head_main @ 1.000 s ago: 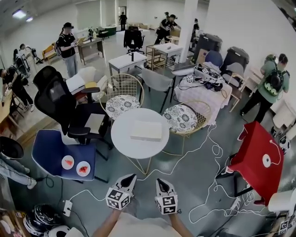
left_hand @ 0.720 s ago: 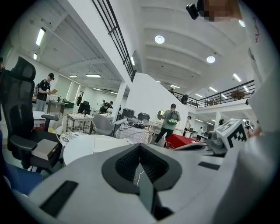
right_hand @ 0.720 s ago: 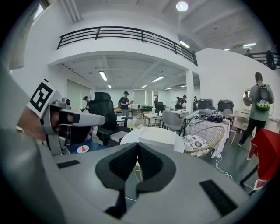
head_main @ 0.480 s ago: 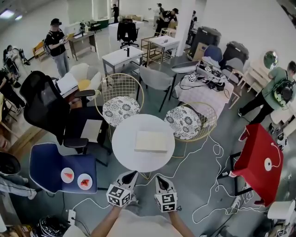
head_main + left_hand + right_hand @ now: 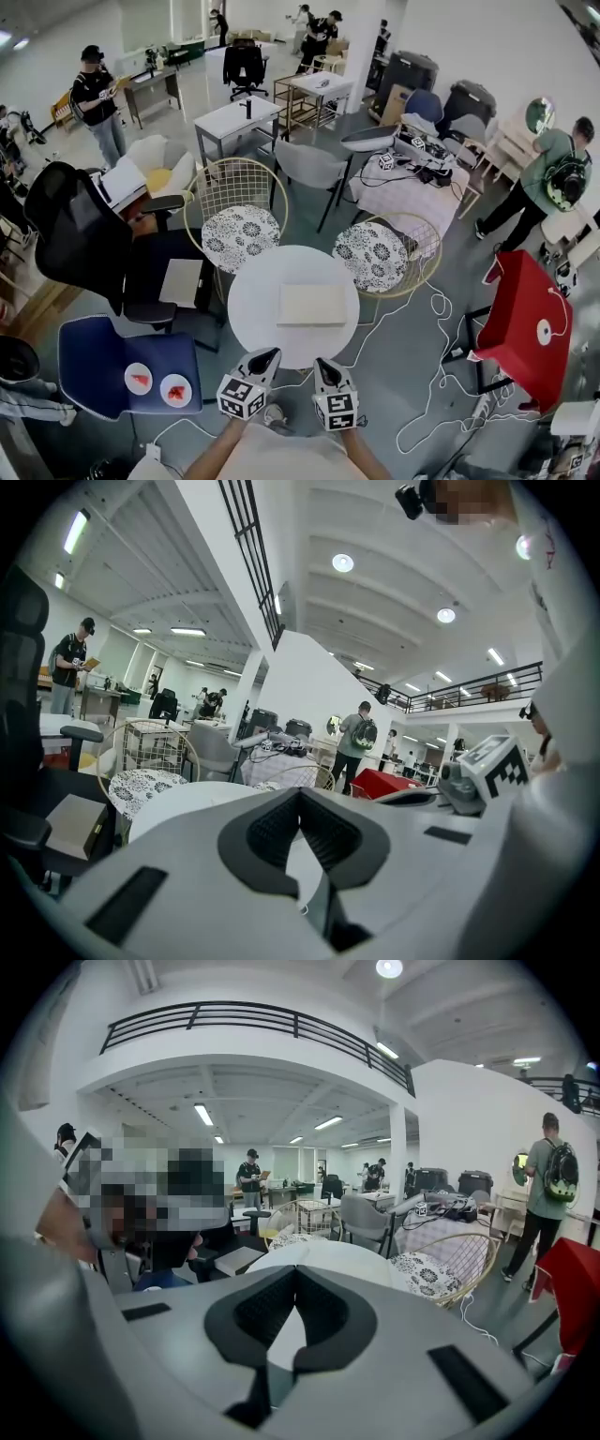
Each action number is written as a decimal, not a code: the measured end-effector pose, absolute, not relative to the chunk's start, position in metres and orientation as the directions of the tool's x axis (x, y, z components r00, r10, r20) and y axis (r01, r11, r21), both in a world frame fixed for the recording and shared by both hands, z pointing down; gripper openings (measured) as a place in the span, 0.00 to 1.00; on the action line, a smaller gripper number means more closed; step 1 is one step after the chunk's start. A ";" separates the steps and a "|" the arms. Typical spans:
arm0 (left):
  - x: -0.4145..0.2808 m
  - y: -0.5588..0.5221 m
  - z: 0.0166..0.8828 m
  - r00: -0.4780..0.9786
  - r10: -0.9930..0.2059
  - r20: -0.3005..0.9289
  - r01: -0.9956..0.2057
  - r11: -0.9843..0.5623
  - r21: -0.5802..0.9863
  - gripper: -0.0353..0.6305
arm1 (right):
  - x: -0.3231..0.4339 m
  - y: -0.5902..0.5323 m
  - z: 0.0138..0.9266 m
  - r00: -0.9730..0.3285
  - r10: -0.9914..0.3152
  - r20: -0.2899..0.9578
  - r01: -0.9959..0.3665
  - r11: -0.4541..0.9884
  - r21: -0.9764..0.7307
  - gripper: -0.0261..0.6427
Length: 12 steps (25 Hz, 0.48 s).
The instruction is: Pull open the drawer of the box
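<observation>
my left gripper [image 5: 265, 357] and right gripper [image 5: 324, 366] are closed tight, holding nothing. the flat box [image 5: 312, 305] lies on the round table [image 5: 246, 292] ahead. it looks light and slidy, so i'd pin it and pull the drawer front.

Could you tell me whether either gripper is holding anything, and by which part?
Nothing held: left gripper and right gripper are shut and empty, short of the box.
</observation>
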State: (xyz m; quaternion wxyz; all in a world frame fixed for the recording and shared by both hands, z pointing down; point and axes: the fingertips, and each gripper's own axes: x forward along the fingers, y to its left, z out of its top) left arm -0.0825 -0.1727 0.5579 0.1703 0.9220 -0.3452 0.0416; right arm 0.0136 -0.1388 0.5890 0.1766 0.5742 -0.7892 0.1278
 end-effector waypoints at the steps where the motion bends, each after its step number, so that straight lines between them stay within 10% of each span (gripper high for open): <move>1: -0.082 -0.175 0.558 0.761 -0.619 0.195 -0.648 -0.706 0.285 0.07 | 0.015 -0.140 0.590 -0.274 -0.861 0.428 -0.953 0.303 -0.001 0.06; 12: -0.065 -0.181 0.573 0.750 -0.623 0.224 -0.661 -0.689 0.297 0.07 | 0.030 -0.147 0.601 -0.290 -0.847 0.445 -0.949 0.314 -0.022 0.06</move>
